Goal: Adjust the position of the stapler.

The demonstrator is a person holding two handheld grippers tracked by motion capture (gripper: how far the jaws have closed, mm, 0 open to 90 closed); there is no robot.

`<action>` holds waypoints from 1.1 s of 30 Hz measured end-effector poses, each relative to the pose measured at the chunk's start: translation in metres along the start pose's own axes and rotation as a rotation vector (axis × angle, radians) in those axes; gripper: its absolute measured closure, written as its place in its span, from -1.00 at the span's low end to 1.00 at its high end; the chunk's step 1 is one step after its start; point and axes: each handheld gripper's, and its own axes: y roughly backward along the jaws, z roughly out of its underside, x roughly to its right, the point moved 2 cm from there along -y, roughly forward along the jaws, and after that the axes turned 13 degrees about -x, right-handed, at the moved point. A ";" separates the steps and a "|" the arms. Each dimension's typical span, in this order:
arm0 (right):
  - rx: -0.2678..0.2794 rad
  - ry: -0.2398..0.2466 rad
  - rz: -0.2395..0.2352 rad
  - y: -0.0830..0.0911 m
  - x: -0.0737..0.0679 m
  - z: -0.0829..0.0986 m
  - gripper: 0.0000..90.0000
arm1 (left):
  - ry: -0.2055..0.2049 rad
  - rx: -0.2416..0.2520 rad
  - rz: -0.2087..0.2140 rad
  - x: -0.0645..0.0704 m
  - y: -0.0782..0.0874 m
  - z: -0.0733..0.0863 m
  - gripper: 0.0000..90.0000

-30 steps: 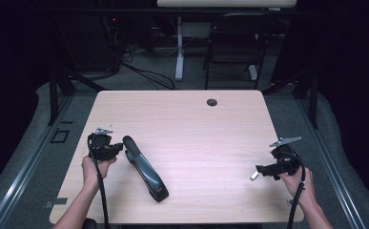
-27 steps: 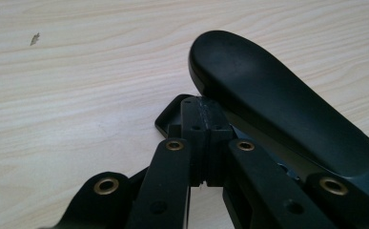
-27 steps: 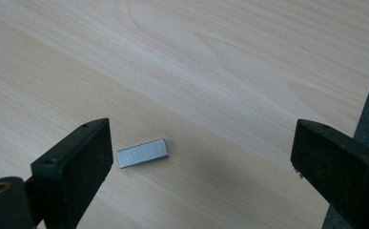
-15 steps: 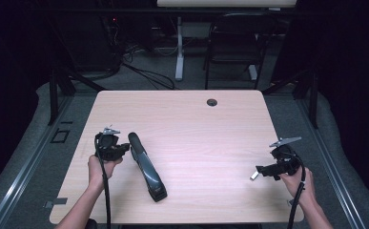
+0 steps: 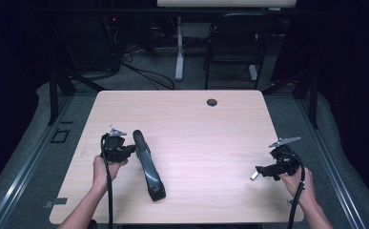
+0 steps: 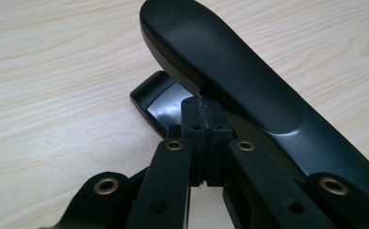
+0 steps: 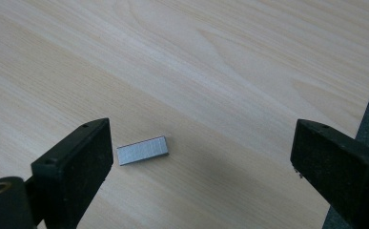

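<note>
Centrally at issue, a long black stapler (image 5: pixel 148 164) lies flat on the left half of the wooden table (image 5: pixel 201 124), its length running from far to near with the near end angled slightly right. Its far end, seen in the left gripper view as a raised black top arm (image 6: pixel 239 81) above a glossy base plate (image 6: pixel 160 102), sits directly at the left gripper (image 5: pixel 125 151). That gripper's jaws are pressed together with no gap between them, their tips touching the stapler beneath the top arm; nothing is clamped between them. A hand (image 5: pixel 107 168) holds this gripper near the table's left edge. Well apart, at the right near corner, the right gripper (image 5: pixel 261 172) has its jaws spread wide, hovering over a small strip of silver staples (image 7: pixel 142 150) lying on the wood just beside one jaw.
</note>
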 end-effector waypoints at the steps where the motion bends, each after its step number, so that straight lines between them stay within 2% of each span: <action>1: 0.000 0.000 0.000 0.000 0.000 0.000 -0.85 | -0.004 -0.001 0.002 0.001 0.000 0.000 1.00; 8: -0.001 0.001 -0.007 -0.001 -0.001 0.000 -0.86 | -0.043 -0.010 0.033 0.008 -0.002 -0.001 1.00; 19: -0.006 0.003 -0.008 -0.001 -0.001 0.000 -0.86 | -0.097 -0.027 0.053 0.020 -0.005 0.001 1.00; 33: -0.011 0.005 -0.009 -0.002 -0.001 0.000 -0.85 | -0.136 -0.041 0.087 0.033 -0.005 0.002 1.00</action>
